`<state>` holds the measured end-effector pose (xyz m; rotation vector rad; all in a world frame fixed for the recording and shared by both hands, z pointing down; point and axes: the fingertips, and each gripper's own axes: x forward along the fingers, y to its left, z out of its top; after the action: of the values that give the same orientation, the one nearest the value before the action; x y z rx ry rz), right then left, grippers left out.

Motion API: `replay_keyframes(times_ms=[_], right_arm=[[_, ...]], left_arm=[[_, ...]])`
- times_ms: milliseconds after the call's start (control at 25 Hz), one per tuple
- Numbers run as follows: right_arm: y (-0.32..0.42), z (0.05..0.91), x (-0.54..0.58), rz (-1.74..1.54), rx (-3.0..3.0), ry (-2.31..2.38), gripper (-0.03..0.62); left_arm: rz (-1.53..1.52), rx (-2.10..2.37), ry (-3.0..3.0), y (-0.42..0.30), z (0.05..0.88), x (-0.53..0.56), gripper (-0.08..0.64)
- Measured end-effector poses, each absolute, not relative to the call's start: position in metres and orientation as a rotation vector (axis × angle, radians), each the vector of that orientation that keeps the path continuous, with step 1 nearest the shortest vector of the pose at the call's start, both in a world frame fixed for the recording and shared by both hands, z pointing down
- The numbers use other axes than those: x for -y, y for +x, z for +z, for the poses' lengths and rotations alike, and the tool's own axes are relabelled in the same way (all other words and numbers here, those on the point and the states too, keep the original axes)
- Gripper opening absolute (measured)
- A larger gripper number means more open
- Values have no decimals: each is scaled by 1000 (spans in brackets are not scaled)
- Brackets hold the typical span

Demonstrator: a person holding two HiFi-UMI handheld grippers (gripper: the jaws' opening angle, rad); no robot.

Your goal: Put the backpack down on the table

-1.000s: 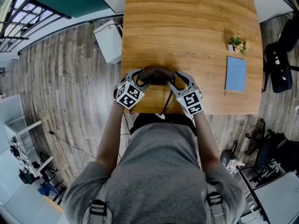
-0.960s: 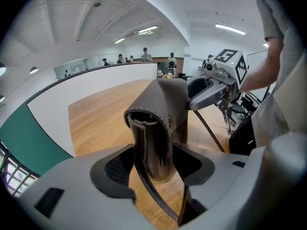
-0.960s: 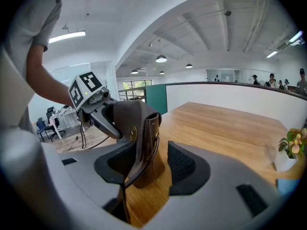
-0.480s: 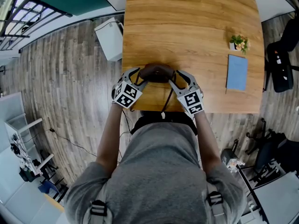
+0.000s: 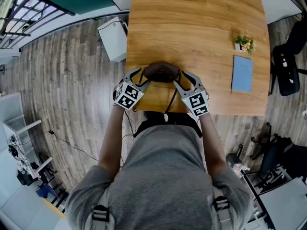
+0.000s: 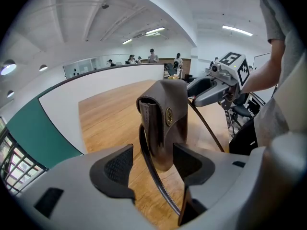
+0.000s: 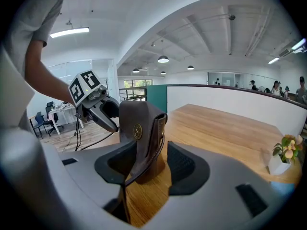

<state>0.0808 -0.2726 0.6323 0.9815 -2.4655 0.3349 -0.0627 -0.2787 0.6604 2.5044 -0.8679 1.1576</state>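
Note:
The backpack [image 5: 162, 73] is a small brown leather bag with a brass stud, held upright just over the near edge of the wooden table [image 5: 192, 28]. My left gripper [image 5: 144, 80] grips its left end and my right gripper [image 5: 178, 82] its right end. In the left gripper view the backpack [image 6: 163, 119] fills the gap of the left gripper [image 6: 152, 164], pads against its sides. The right gripper view shows the backpack [image 7: 143, 133] inside the right gripper [image 7: 151, 164], its base at the tabletop. A thin strap [image 5: 170, 102] hangs off the table edge.
A blue book [image 5: 242, 74] and a small potted plant [image 5: 244, 44] lie on the table's right side. A white box [image 5: 113, 37] stands on the floor by the table's left edge. Dark chairs [image 5: 285, 66] are at the right.
Both grippers and the backpack have shifted slightly farther in over the table, away from the person's body. The grip on the bag looks unchanged.

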Motion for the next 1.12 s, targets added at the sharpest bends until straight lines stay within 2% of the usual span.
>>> replay_keyframes(times_ms=[240,320,360,440,600,960,1120], right_arm=[[91,621,265,310,2450,1037,169],[91,619,260,300,2451,1028,116],[89,617,258,292,2452,1019,53],[84,613,253,275,2455,1005,8],[78,608,246,261,2455,1007,6],[70,604,231,249,2435,1045,5],[66,601,222,244,2427,1053,3]], left_arm=[[1103,921,2496,-75,647,276,259],[1044,937,2492,-79,640,276,259],[1005,944,2485,-81,637,275,259],[950,943,2474,-84,631,273,259],[910,924,2510,-85,619,265,220],[907,916,2608,-87,604,239,48],[893,849,2621,-87,601,224,23]])
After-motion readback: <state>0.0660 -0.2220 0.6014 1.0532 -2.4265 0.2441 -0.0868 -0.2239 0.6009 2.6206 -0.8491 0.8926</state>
